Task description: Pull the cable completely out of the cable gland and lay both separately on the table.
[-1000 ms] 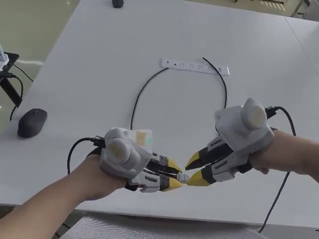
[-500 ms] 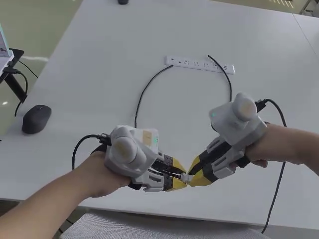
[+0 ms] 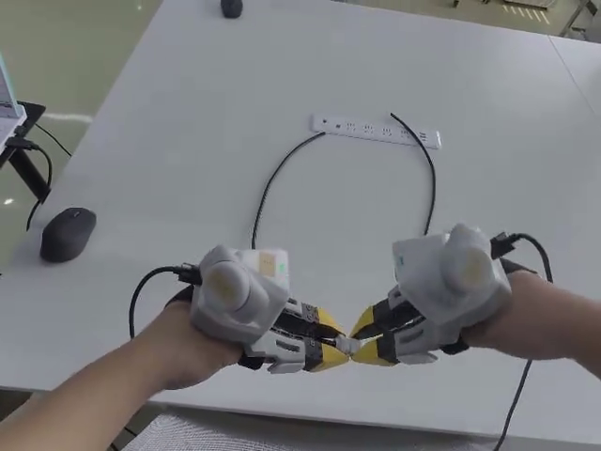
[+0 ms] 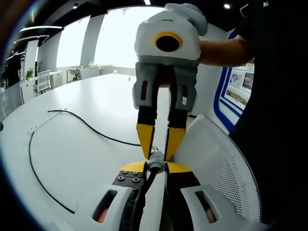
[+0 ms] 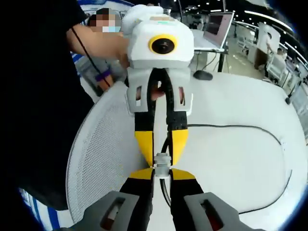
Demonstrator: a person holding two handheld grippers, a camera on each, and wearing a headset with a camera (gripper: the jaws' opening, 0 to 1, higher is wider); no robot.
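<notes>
The big white table [image 3: 188, 141] takes up most of the head view. A white mesh chair [image 4: 211, 159] stands at its near side, under the grippers.

The left hand [image 3: 183, 343] holds the left gripper [image 3: 331, 338] on the near left. The right hand [image 3: 531, 315] holds the right gripper [image 3: 364, 340] on the near right. The two grippers point at each other, and their yellow tips meet by the near edge of the table.

A long black cable [image 3: 268, 193] lies in a big loop on the table. It runs from near the grippers out to the far side and back. A white power strip [image 3: 376, 131] lies at the far end of the loop. A dark mouse [image 3: 66, 233] sits near the left edge of the table. Another dark mouse [image 3: 231, 7] sits at the far edge.

The little grey cable gland [image 3: 346, 345] is the smallest thing. It is held up between the two grippers, not lying on the table.

In the left gripper view the left gripper's jaws are narrow, with a yellow tip touching each side of the gland [image 4: 155, 166]. The right gripper [image 4: 160, 153] comes in from the far side and pinches the gland's other end.

In the right gripper view the right gripper's jaws are narrow too, squeezing the gland [image 5: 162, 164]. The black cable goes from the gland on between the left gripper's [image 5: 161, 156] fingers.
</notes>
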